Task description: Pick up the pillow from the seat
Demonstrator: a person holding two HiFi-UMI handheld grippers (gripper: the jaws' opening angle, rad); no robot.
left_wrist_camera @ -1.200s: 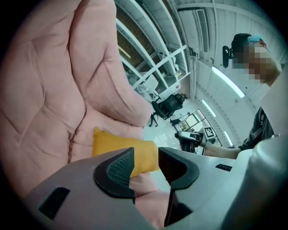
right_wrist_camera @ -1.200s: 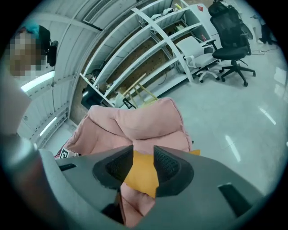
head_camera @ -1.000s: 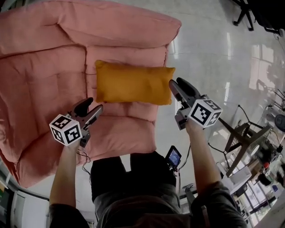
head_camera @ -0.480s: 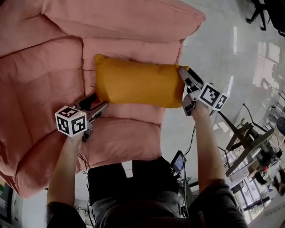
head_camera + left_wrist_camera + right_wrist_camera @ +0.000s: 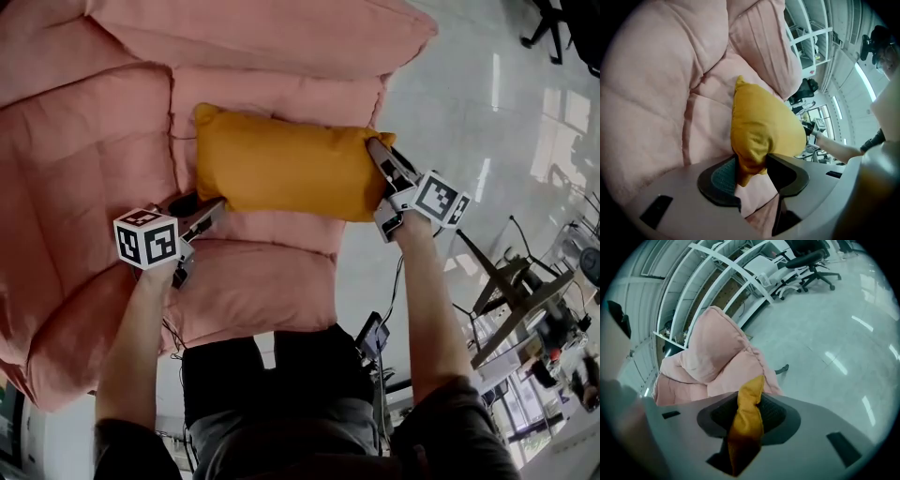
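An orange pillow (image 5: 286,173) lies against the backrest on the seat of a pink padded sofa (image 5: 262,281). My left gripper (image 5: 208,208) is at the pillow's lower left corner; in the left gripper view its jaws are closing and its pads pinch that corner (image 5: 750,164). My right gripper (image 5: 378,150) is at the pillow's right end. In the right gripper view its jaws are also closing, with a fold of the pillow (image 5: 751,390) squeezed between the pads. The pillow still rests on the seat.
The sofa's thick backrest (image 5: 234,37) rises behind the pillow. Glossy floor (image 5: 487,141) lies to the right, with a metal stand (image 5: 511,291) and an office chair (image 5: 562,23). A small screen device (image 5: 372,335) hangs at the person's waist. White shelving (image 5: 717,282) lines the room's wall.
Both grippers have moved forward from short of the pillow onto its two ends. Their jaws now hold pillow fabric between them.
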